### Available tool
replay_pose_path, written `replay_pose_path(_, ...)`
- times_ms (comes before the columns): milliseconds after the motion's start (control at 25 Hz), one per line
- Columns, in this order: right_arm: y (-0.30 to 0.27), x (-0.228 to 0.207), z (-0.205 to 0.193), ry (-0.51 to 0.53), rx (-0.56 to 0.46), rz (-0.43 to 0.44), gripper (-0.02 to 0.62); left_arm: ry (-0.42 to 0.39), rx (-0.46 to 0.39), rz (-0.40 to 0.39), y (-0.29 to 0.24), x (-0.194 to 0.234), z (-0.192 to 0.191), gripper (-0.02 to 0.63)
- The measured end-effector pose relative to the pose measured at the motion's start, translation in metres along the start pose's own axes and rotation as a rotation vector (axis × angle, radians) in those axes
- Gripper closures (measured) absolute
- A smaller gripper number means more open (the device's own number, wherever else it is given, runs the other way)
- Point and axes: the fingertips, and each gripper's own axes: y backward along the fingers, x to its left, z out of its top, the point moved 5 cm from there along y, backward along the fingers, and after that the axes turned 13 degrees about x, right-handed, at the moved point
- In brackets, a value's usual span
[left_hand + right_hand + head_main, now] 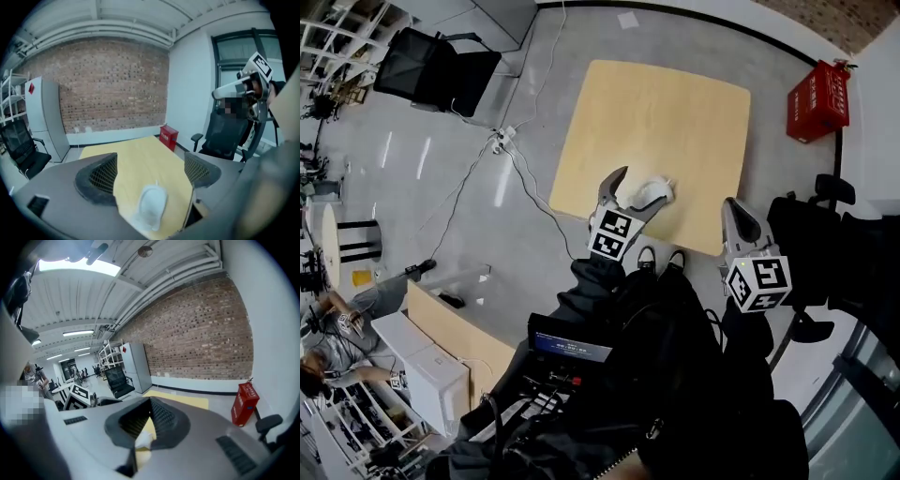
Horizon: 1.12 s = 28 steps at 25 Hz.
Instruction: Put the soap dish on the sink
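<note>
The white soap dish (656,191) lies on the light wooden table (656,112) near its front edge. My left gripper (642,187) is open and hovers over it, one finger on each side. In the left gripper view the soap dish (151,207) rests on the tabletop, low between the open mesh-padded fingers (101,176), untouched as far as I can tell. My right gripper (734,210) is shut on nothing, off the table's front right corner. In its own view the right gripper (150,404) has its jaws meeting in a point. No sink shows in any view.
A red fire-extinguisher box (817,101) stands on the floor beyond the table's right side. A black office chair (441,66) is at far left, another black chair (811,239) close on the right. Cables and a power strip (500,141) lie on the floor left of the table.
</note>
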Motion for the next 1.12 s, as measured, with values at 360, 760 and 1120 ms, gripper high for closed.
replay_pose_path(360, 0.032, 0.024, 0.081, 0.092, -0.209, 0.023, 0.591, 0.010, -0.264, 0.122, 0.102, 0.006, 0.099, 0.383)
replay_pose_path(760, 0.070, 0.040, 0.140, 0.166, -0.375, -0.006, 0.591, -0.012, -0.499, 0.223, 0.181, 0.010, 0.163, 0.603)
replay_pose_path(1120, 0.082, 0.054, 0.170, 0.210, -0.477, -0.002, 0.591, 0.002, -0.581, 0.288, 0.218, 0.020, 0.190, 0.603)
